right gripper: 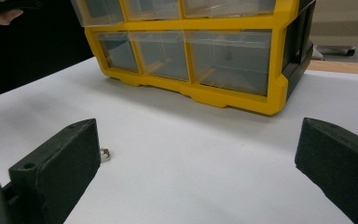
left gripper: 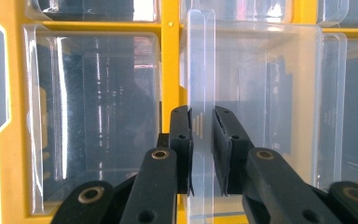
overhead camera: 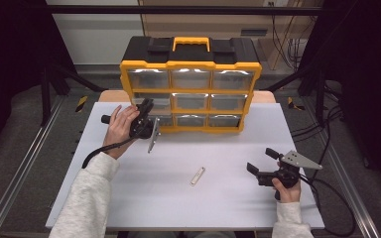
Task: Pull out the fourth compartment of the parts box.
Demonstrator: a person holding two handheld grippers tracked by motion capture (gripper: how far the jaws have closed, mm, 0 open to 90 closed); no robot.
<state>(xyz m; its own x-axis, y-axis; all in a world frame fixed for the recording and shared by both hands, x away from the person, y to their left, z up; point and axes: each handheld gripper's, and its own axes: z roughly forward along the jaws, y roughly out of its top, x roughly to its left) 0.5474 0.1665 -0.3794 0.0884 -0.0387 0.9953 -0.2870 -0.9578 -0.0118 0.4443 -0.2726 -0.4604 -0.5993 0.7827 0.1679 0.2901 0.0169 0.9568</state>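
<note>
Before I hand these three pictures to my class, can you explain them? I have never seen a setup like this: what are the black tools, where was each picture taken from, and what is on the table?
No robot arm here: a person at a white table holds a handheld two-jaw gripper in each hand. The high view looks down from above the person's side. The other two pictures come from cameras riding on the grippers, looking along their black jaws.

On the table stands a yellow and black organizer with clear plastic drawers, and in front of it lies a small pale oblong part.

The left gripper is at the organizer's lower left, with its jaws closed on the upright front tab of a clear drawer.

The right gripper is low over the table at the right, jaws wide apart and holding nothing.
</note>
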